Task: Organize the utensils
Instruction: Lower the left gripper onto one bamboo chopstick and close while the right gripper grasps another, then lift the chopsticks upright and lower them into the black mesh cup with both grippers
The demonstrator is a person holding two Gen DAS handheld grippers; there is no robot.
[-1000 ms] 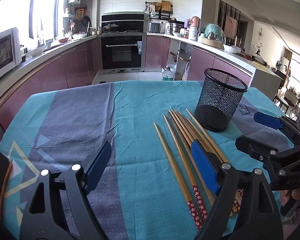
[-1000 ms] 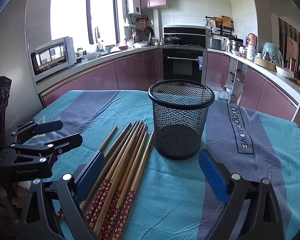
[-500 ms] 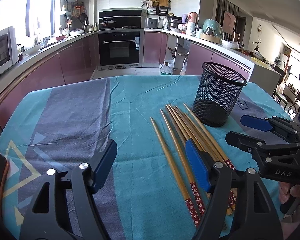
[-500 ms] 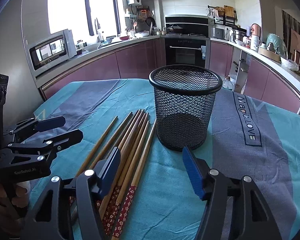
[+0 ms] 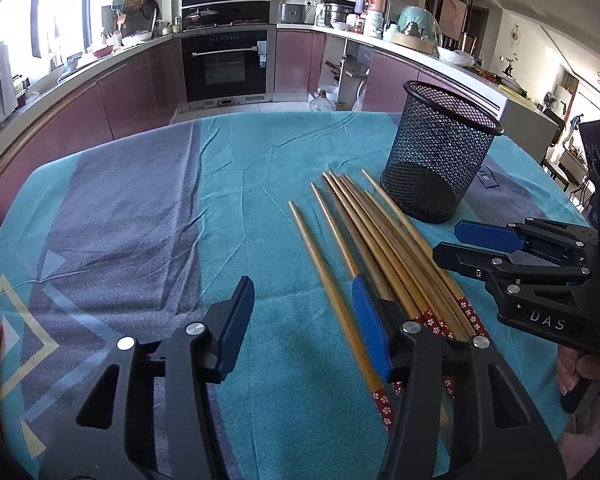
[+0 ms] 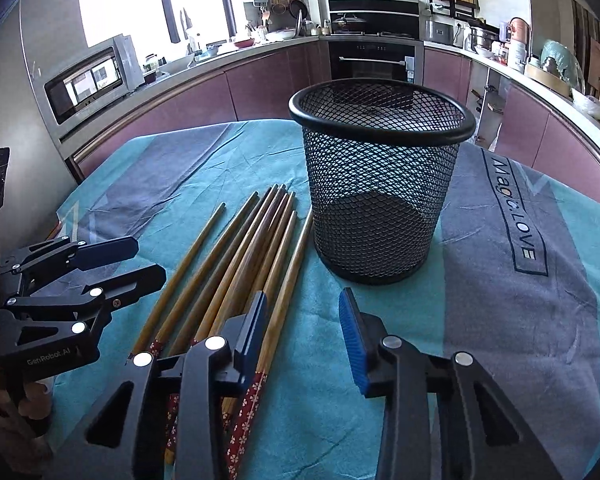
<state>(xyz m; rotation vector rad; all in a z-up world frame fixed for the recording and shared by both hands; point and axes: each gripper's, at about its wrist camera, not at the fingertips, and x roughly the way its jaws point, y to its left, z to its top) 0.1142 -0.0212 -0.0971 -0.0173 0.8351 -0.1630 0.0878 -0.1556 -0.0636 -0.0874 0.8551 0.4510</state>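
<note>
Several wooden chopsticks (image 5: pixel 380 240) (image 6: pixel 252 248) with red flowered ends lie side by side on the cloth, left of an upright black mesh basket (image 5: pixel 440 152) (image 6: pixel 380 184). My left gripper (image 5: pixel 302 292) (image 6: pixel 150 260) hangs low over the bundle's left side. Its jaws are closing, and the leftmost chopstick lies between them untouched. My right gripper (image 6: pixel 302 300) (image 5: pixel 448 238) hovers over the bundle's right edge, in front of the basket. Its jaws are closing too, and the rightmost chopstick lies just inside its left finger (image 6: pixel 252 328), not pressed.
A teal and grey tablecloth (image 5: pixel 140 220) (image 6: pixel 520 300) covers the table, with wide bare cloth left of the chopsticks and right of the basket. Purple kitchen cabinets, an oven (image 5: pixel 224 68) and a microwave (image 6: pixel 88 80) stand beyond the far table edge.
Both grippers have dropped and moved forward toward the chopsticks, tilting further down. The jaws of both have narrowed a good deal. The chopsticks and the basket have not moved.
</note>
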